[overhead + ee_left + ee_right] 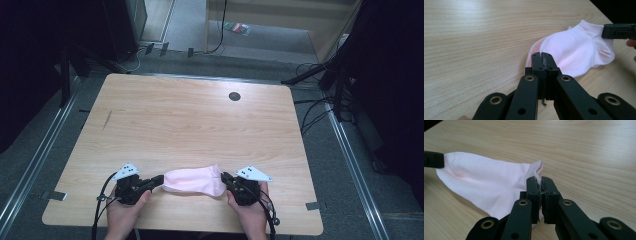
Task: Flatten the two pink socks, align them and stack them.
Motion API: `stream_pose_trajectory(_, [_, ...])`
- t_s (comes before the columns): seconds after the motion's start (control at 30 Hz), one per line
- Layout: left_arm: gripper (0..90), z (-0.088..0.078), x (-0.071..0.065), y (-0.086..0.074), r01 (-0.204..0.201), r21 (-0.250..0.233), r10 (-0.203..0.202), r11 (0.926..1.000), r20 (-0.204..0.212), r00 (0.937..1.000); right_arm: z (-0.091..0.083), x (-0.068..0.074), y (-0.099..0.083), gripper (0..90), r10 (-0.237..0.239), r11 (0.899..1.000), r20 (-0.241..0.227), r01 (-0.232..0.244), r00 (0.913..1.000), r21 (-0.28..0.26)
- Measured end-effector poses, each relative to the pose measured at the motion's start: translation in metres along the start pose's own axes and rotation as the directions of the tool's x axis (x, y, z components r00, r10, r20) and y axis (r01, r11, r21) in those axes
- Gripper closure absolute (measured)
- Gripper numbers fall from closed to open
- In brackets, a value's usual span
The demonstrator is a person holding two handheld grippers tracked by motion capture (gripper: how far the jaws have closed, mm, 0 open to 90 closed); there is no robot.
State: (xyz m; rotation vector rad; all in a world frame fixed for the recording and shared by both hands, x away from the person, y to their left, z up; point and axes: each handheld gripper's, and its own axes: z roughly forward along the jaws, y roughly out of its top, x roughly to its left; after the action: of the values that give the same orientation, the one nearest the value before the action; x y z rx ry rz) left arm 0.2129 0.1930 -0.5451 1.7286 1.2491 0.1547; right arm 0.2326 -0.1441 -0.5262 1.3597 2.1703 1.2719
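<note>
Pink cotton, a sock (pixel 194 181) lies near the front edge of the wooden table (pixel 190 120), stretched between both tools. At its left end the left gripper (pixel 160 179) has its jaws clamped on the fabric. At its right end the right gripper (pixel 224 177) pinches the cuff, jaws closed.

pale pink sock (pixel 194 181), flat near table's near edge

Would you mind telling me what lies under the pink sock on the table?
Around the pink sock only the bare wooden table shows, and nothing pokes out at its edges. What lies directly under it is covered by the fabric. Both grippers pinch its ends.
</note>
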Motion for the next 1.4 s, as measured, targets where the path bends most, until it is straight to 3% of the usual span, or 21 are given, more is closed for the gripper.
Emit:
stream_pose_trajectory(0.1, [90.0, 0.005, -0.001, -0.004, -0.023, 0.036, 0.024, 0.9991, -0.038, 0.9990, 0.007, -0.003, -0.006, 86.2, 0.010, 1.000, -0.001, -0.010, 1.0000, 0.029])
stream_pose_trajectory(0.2, [89.7, 0.005, -0.002, -0.004, -0.034, 0.031, 0.036, 0.9989, -0.050, 0.9981, 0.010, -0.005, -0.007, 85.0, 0.017, 0.999, -0.007, -0.016, 0.9998, 0.037])
stream_pose_trajectory(0.27, [74.3, 0.003, -0.002, -0.003, -0.034, -0.006, 0.034, 0.9994, -0.094, 0.9950, 0.010, -0.006, -0.007, 79.6, 0.019, 0.999, -0.005, -0.019, 0.9998, 0.031])
stream_pose_trajectory(0.33, [62.9, -0.002, -0.002, -0.002, -0.022, -0.060, 0.016, 0.9979, -0.101, 0.9948, 0.008, -0.007, -0.005, 66.6, 0.003, 1.000, 0.003, -0.003, 1.0000, 0.011])
stream_pose_trajectory(0.4, [62.3, -0.008, -0.007, 0.000, -0.039, -0.113, 0.029, 0.9928, -0.093, 0.9952, 0.004, -0.008, -0.003, 64.2, 0.007, 1.000, -0.007, -0.007, 1.0000, -0.007])
stream_pose_trajectory(0.47, [65.3, -0.011, -0.015, 0.003, -0.080, -0.136, 0.069, 0.9875, -0.085, 0.9940, -0.001, -0.008, 0.000, 66.2, 0.012, 1.000, -0.011, -0.012, 0.9999, -0.028])
stream_pose_trajectory(0.5, [69.4, -0.007, -0.022, 0.003, -0.125, -0.118, 0.118, 0.9851, -0.066, 0.9908, -0.001, -0.010, 0.001, 66.3, 0.019, 1.000, -0.013, -0.019, 0.9997, -0.021])
stream_pose_trajectory(0.6, [72.5, -0.001, -0.024, 0.000, -0.150, -0.076, 0.145, 0.9858, -0.067, 0.9872, 0.003, -0.012, -0.001, 65.5, 0.042, 0.999, -0.017, -0.042, 0.9990, 0.007])
stream_pose_trajectory(0.63, [72.9, 0.005, -0.022, -0.003, -0.160, -0.022, 0.158, 0.9869, -0.067, 0.9852, 0.009, -0.013, -0.004, 61.9, 0.057, 0.998, -0.025, -0.056, 0.9981, 0.039])
stream_pose_trajectory(0.73, [73.0, 0.010, -0.020, -0.005, -0.166, 0.010, 0.167, 0.9860, -0.079, 0.9829, 0.013, -0.012, -0.007, 60.8, 0.051, 0.997, -0.027, -0.049, 0.9983, 0.058])
stream_pose_trajectory(0.83, [72.2, 0.016, -0.016, -0.008, -0.173, 0.066, 0.178, 0.9828, -0.091, 0.9798, 0.017, -0.007, -0.008, 69.3, 0.010, 0.997, -0.013, -0.009, 0.9999, 0.078])
stream_pose_trajectory(0.97, [71.3, 0.017, -0.016, -0.008, -0.189, 0.075, 0.196, 0.9791, -0.091, 0.9765, 0.019, -0.003, -0.010, 83.6, -0.025, 0.996, 0.007, 0.025, 0.9997, 0.083])
stream_pose_trajectory(1.03, [69.8, 0.018, -0.017, -0.008, -0.203, 0.076, 0.210, 0.9762, -0.095, 0.9732, 0.017, -0.002, -0.008, 86.1, -0.037, 0.996, 0.001, 0.037, 0.9993, 0.076])
stream_pose_trajectory(1.1, [64.6, 0.018, -0.020, -0.008, -0.228, 0.087, 0.237, 0.9698, -0.110, 0.9654, 0.013, 0.000, -0.005, 86.6, -0.041, 0.998, -0.001, 0.041, 0.9992, 0.045])
stream_pose_trajectory(1.17, [58.7, 0.018, -0.022, -0.009, -0.254, 0.098, 0.266, 0.9623, -0.141, 0.9536, 0.008, 0.002, 0.000, 86.7, -0.062, 0.998, -0.007, 0.062, 0.9980, 0.005])
stream_pose_trajectory(1.23, [57.1, 0.018, -0.023, -0.009, -0.267, 0.101, 0.280, 0.9583, -0.151, 0.9479, 0.005, 0.004, 0.003, 86.8, -0.077, 0.997, -0.010, 0.077, 0.9970, -0.019])
stream_pose_trajectory(1.3, [55.2, 0.020, -0.024, -0.010, -0.289, 0.106, 0.303, 0.9514, -0.152, 0.9408, 0.008, 0.002, 0.003, 86.7, -0.080, 0.997, -0.006, 0.080, 0.9968, -0.017])
stream_pose_trajectory(1.33, [54.5, 0.021, -0.026, -0.010, -0.314, 0.113, 0.329, 0.9428, -0.160, 0.9308, 0.010, 0.001, 0.003, 86.7, -0.077, 0.997, 0.001, 0.077, 0.9971, -0.011])
stream_pose_trajectory(1.4, [53.8, 0.022, -0.028, -0.011, -0.336, 0.120, 0.353, 0.9343, -0.173, 0.9196, 0.017, -0.004, 0.000, 86.6, -0.068, 0.998, 0.014, 0.068, 0.9976, 0.009])
